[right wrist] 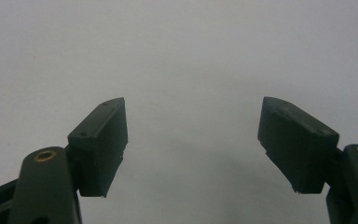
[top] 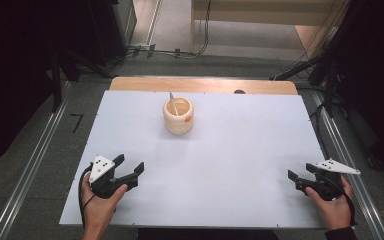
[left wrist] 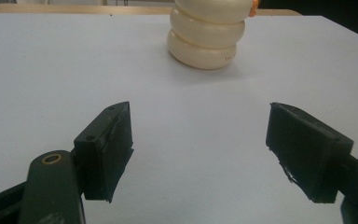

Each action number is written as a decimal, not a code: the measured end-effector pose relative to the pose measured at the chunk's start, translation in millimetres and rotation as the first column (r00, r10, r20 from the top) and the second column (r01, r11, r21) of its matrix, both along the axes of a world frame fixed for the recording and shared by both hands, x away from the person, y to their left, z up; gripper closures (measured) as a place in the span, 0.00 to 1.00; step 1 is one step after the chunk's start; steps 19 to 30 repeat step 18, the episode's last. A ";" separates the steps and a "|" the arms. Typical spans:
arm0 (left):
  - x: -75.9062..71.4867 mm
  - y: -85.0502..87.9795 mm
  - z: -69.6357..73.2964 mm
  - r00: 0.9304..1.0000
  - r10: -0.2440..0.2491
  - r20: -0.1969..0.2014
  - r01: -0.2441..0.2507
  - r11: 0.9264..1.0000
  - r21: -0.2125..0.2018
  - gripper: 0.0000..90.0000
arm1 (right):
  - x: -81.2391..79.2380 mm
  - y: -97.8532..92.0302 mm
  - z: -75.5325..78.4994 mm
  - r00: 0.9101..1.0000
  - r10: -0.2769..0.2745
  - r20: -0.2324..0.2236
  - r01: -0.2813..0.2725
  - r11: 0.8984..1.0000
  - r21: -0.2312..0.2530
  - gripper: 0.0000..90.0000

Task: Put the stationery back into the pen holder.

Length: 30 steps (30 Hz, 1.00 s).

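Both grippers sat low at the near edge of the white table, one in each hand. Left gripper was released, jaws spread wide, nothing between them, pointed up the table toward the ribbed cream cup. Its own view had the cup straight ahead, well apart from the pads. Right gripper was also released, jaws wide, bare tabletop between its pads, aimed inward from the right edge. Cup stood upright past table centre, toward the far edge, with a thin stick leaning inside and an orange mark on its side. Wooden strip ran behind the far edge.
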State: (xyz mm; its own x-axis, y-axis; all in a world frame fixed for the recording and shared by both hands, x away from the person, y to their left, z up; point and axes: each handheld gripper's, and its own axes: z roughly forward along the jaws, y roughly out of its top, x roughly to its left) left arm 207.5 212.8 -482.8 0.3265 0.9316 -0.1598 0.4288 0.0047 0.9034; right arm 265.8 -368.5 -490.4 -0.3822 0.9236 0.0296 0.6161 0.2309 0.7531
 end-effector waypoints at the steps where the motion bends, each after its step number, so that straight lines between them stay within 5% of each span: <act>1: -0.5 0.5 0.1 1.000 0.002 0.000 -0.002 1.000 0.000 0.26 | -0.2 0.0 0.0 1.000 0.000 0.000 0.000 1.000 0.000 0.25; 30: -4.8 8.8 -0.9 1.000 0.021 -0.003 -0.021 1.000 -0.011 0.25 | -3.9 -1.7 0.6 1.000 -0.002 0.002 0.002 1.000 0.000 0.25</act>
